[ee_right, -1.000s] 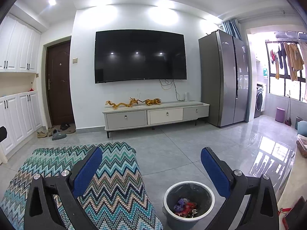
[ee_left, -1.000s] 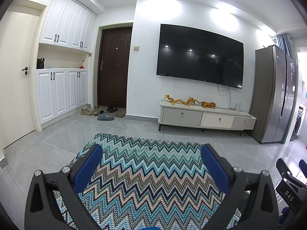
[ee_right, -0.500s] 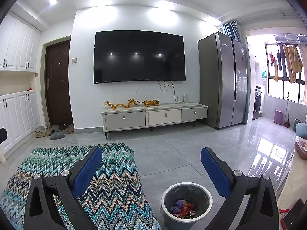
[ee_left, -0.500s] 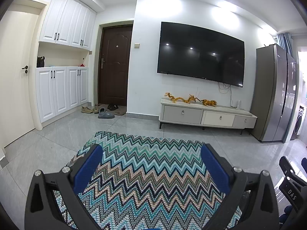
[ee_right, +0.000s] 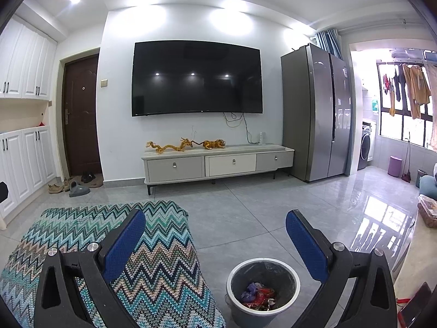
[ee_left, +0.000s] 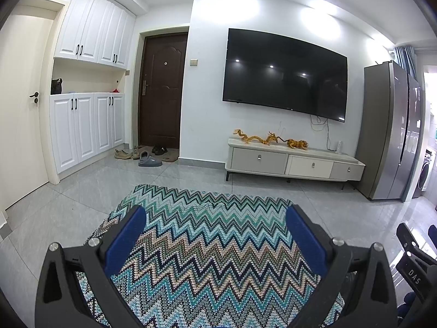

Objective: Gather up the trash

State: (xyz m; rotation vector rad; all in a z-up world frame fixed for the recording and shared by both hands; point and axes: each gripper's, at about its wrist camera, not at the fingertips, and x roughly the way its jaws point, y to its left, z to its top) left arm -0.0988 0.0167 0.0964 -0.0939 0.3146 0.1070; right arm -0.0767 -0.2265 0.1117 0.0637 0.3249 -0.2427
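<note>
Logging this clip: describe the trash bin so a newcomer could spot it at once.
Start at the zigzag rug on the grey floor. Just right of it, below the open right claw, stands the trash bin: round, white-rimmed, black-lined, holding colourful scraps.

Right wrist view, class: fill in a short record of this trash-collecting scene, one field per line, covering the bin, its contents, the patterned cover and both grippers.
bin: grey trash bin with dark liner, standing on the tiled floor, right of the zigzag cover
bin contents: crumpled trash, red and purple pieces, low in the bin
cover: zigzag cover, teal and beige
right gripper: right gripper open, holding nothing, above the bin
left gripper: left gripper open, holding nothing, over the cover
loose trash outside bin: none visible
</note>
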